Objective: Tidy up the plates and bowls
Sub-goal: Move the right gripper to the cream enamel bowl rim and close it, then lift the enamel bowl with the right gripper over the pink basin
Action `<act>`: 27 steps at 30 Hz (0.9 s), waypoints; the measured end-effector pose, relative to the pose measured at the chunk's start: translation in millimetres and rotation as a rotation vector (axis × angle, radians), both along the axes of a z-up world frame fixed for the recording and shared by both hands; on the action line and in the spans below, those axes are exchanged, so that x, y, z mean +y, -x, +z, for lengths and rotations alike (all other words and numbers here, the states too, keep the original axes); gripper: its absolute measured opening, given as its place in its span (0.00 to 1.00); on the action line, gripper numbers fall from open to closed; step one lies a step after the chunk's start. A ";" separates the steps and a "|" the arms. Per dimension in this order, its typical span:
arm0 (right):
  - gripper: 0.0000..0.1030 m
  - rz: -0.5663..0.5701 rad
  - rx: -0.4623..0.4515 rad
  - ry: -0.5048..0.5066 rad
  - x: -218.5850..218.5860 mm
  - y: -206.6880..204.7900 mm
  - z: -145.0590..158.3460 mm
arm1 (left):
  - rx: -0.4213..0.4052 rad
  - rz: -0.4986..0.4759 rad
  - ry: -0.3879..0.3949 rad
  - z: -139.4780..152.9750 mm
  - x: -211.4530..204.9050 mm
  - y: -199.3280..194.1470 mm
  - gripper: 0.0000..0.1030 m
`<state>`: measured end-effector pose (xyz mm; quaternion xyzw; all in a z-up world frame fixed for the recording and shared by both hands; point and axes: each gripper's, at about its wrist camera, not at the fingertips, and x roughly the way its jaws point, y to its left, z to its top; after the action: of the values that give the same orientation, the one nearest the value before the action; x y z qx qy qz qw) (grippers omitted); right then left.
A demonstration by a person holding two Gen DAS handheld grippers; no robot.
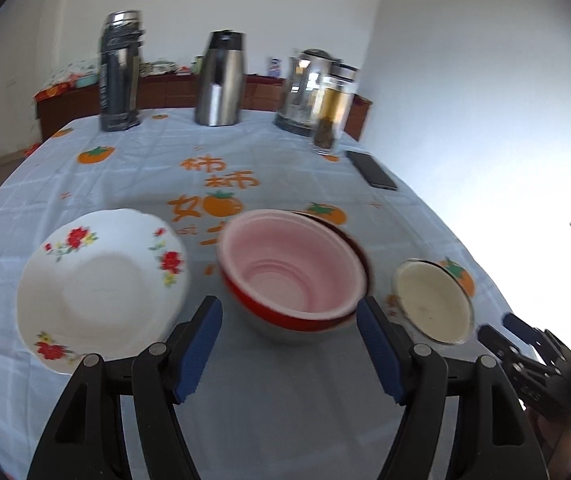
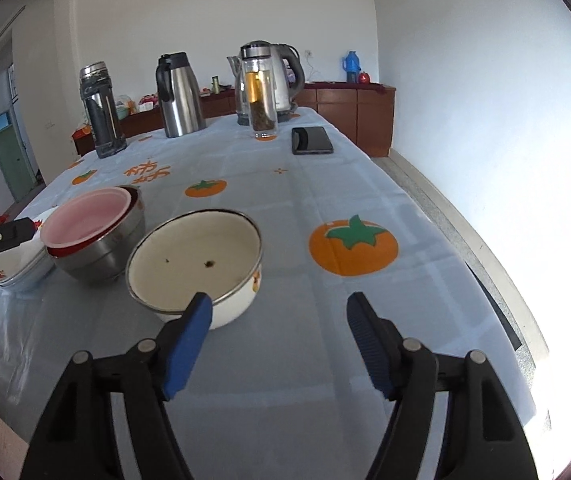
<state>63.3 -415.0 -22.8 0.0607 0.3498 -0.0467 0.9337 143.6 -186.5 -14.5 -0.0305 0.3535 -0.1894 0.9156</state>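
Note:
A pink bowl (image 1: 293, 272) sits nested in a red bowl inside a steel bowl (image 2: 97, 256) on the tablecloth. My left gripper (image 1: 289, 308) stands open just in front of this stack, not touching it. Left of the stack lies a white flowered plate (image 1: 101, 284), which the right wrist view shows as a low pile of plates (image 2: 21, 268). A cream enamel bowl (image 2: 195, 256) stands right of the stack. My right gripper (image 2: 281, 304) is open just short of it; its left fingertip (image 2: 199, 312) overlaps the bowl's near wall, and nothing is between the pads.
At the table's far end stand a dark thermos (image 2: 99, 108), a steel carafe (image 2: 177, 96), a kettle (image 2: 281, 80) and a glass tea bottle (image 2: 261, 92). A black phone (image 2: 311, 140) lies near them. The table edge (image 2: 465, 248) runs along the right.

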 end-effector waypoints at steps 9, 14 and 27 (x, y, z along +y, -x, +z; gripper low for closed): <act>0.37 0.018 -0.017 -0.112 -7.7 -9.5 1.4 | 0.027 -0.176 -0.039 -13.3 -67.1 11.6 0.52; 0.25 0.025 -0.014 -0.154 -10.8 -21.8 -2.0 | 0.065 -0.219 -0.047 -23.8 -86.1 5.1 0.37; 0.16 0.048 -0.003 -0.133 -2.1 -32.1 -7.2 | 0.085 -0.219 -0.035 -34.9 -103.5 -7.5 0.26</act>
<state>95.4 -417.2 -30.0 0.1146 0.3523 -0.0010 0.9289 151.0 -289.9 -49.4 0.0164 0.3964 -0.2805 0.8740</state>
